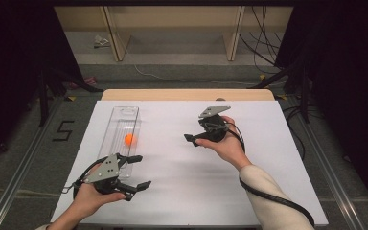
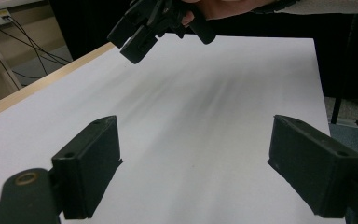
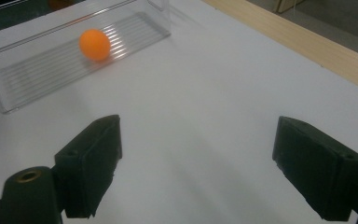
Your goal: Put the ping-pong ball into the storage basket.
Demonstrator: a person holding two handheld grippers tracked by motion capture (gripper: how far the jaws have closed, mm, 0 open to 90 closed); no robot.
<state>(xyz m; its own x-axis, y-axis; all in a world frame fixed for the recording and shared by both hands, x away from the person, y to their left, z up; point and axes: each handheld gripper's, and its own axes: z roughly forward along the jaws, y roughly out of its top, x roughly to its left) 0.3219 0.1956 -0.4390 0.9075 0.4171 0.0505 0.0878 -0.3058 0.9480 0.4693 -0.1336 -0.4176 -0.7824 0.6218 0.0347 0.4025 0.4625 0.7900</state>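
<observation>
Nearest us our left gripper [image 1: 136, 171] hangs with jaws spread, empty, just beside the clear tray [image 1: 115, 125], our right gripper [image 1: 191, 139] likewise spread over bare table [image 1: 182, 182], and farther off the orange ball [image 1: 130, 139] lies inside that tray

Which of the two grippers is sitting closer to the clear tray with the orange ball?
The left gripper: its upper jaw nearly meets the near end of the clear tray holding the orange ball. The right gripper is off to the tray's side.

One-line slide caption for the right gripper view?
Right gripper, jaws open, faces an orange ball lying in a clear ribbed tray on the white table.
</observation>
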